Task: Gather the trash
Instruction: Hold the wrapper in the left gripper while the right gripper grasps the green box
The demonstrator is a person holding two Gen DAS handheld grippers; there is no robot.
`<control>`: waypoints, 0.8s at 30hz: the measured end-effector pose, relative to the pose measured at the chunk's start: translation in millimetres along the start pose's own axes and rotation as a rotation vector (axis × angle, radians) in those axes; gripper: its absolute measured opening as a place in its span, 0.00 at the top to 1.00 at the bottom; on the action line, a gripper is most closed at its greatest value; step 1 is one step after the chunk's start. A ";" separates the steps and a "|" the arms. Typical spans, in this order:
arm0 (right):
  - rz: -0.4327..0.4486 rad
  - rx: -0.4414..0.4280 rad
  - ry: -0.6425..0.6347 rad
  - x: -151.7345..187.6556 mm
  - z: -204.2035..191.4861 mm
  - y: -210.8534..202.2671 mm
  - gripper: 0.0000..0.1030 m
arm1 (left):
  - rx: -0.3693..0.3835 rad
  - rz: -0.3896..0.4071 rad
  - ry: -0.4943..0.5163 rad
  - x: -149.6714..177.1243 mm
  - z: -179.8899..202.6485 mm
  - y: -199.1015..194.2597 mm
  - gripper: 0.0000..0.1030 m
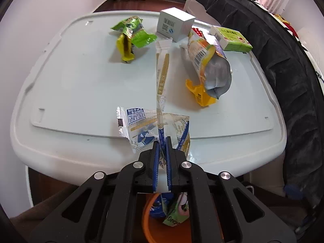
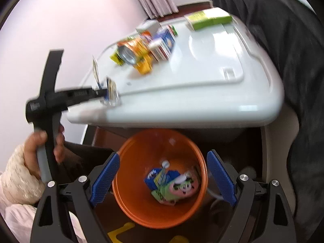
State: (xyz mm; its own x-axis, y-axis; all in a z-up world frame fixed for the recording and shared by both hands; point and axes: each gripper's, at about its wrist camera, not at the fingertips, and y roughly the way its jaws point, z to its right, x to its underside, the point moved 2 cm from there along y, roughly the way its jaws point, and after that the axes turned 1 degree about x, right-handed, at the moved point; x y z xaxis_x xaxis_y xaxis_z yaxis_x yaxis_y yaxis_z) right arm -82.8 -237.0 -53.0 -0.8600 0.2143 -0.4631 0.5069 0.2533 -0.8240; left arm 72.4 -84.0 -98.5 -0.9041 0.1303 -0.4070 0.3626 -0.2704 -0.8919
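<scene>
Over the near edge of the white lid (image 1: 81,93), the left gripper (image 1: 162,143) is closed on a long white-and-gold sachet (image 1: 161,75), which points toward 12 o'clock. At 11 o'clock lies a green wrapper (image 1: 131,34). Below, the right gripper (image 2: 163,180) stands open and empty above the orange bin (image 2: 141,154), where some trash (image 2: 172,186) already lies.

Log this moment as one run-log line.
left gripper: shut on long white-and-gold stick sachet | right gripper: open, empty, above round orange plastic bin | bin: holds wrappers
</scene>
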 end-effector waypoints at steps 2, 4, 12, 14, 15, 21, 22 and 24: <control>0.030 0.012 -0.017 -14.9 -4.8 -4.1 0.16 | -0.004 0.008 0.005 1.8 -4.4 -4.4 0.94; 0.050 0.033 -0.018 -34.8 -4.4 -3.3 0.16 | -0.008 0.015 0.015 2.2 -7.8 -7.7 0.94; 0.141 0.122 0.030 -130.6 8.9 14.4 0.16 | -0.015 0.041 0.068 -0.3 -15.1 -14.9 0.94; 0.151 0.147 0.049 -150.7 11.1 20.3 0.16 | -0.027 0.053 0.089 -0.2 -14.9 -15.9 0.94; 0.160 0.159 0.086 -164.1 15.4 24.5 0.15 | -0.030 0.054 0.102 -0.4 -14.6 -15.9 0.94; 0.195 0.215 0.394 -245.2 62.4 54.6 0.10 | 0.017 0.048 0.112 -3.6 -16.9 -20.2 0.94; 0.196 0.230 0.421 -256.7 68.9 61.2 0.10 | 0.021 0.048 0.120 -5.2 -17.3 -21.5 0.94; 0.194 0.282 0.464 -277.7 80.7 76.6 0.10 | 0.032 0.053 0.133 -8.3 -18.5 -24.8 0.94</control>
State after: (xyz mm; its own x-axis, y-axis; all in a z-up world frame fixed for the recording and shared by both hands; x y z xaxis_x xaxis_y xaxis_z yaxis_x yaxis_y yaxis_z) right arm 190.1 -353.2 -13.8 -0.6043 0.6392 -0.4756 0.5627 -0.0802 -0.8228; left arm 75.1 -60.7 -76.7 -0.8450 0.2400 -0.4780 0.3997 -0.3105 -0.8625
